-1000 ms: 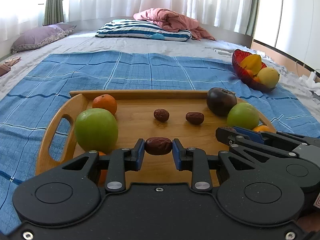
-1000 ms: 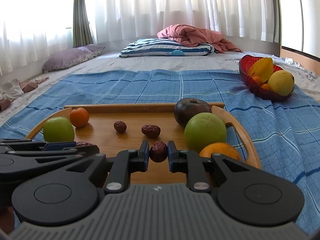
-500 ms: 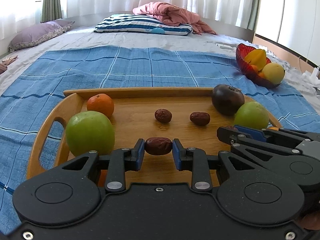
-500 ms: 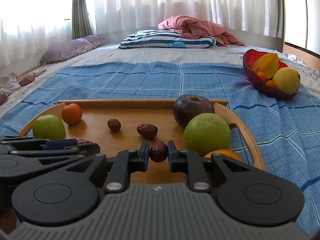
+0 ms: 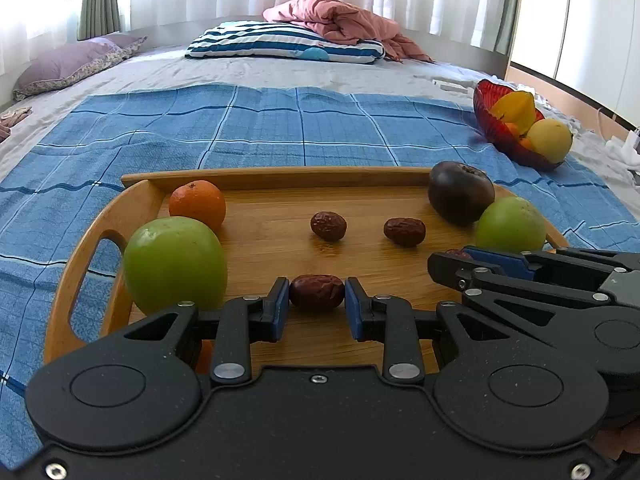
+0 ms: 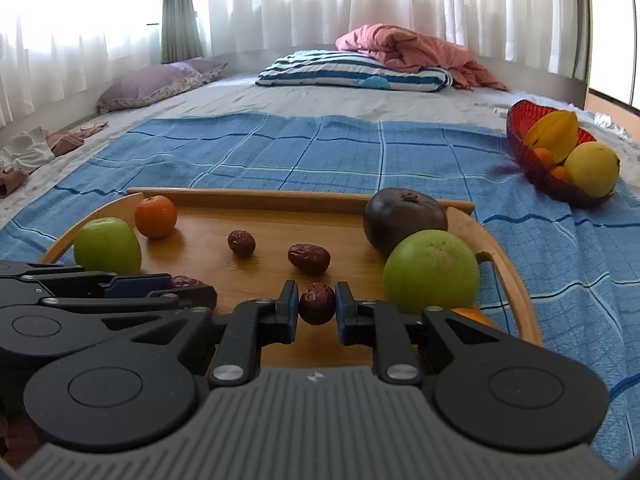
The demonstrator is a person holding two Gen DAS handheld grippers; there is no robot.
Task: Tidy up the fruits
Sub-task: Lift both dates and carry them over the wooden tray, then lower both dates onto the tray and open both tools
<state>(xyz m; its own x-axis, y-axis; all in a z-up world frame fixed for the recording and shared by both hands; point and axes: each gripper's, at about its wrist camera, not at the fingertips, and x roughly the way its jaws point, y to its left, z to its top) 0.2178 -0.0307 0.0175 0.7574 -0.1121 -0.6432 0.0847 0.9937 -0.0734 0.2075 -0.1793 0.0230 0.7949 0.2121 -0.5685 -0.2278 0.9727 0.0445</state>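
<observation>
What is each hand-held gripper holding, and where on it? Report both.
The left hand-held gripper clamps a red date by its two ends. The right hand-held gripper pinches another red date across its sides.

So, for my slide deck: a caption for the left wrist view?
Left gripper shut on a red date above a wooden tray of fruit.

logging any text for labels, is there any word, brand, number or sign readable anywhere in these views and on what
No readable text in either view.
Right tool housing: a small pale mark at the top centre of the grey body, too small to read as a logo or word.
Striped pillow: a blue shape, a picture, no letters.
Wooden tray, fruits, red bowl, blue cloth: no print.
</observation>
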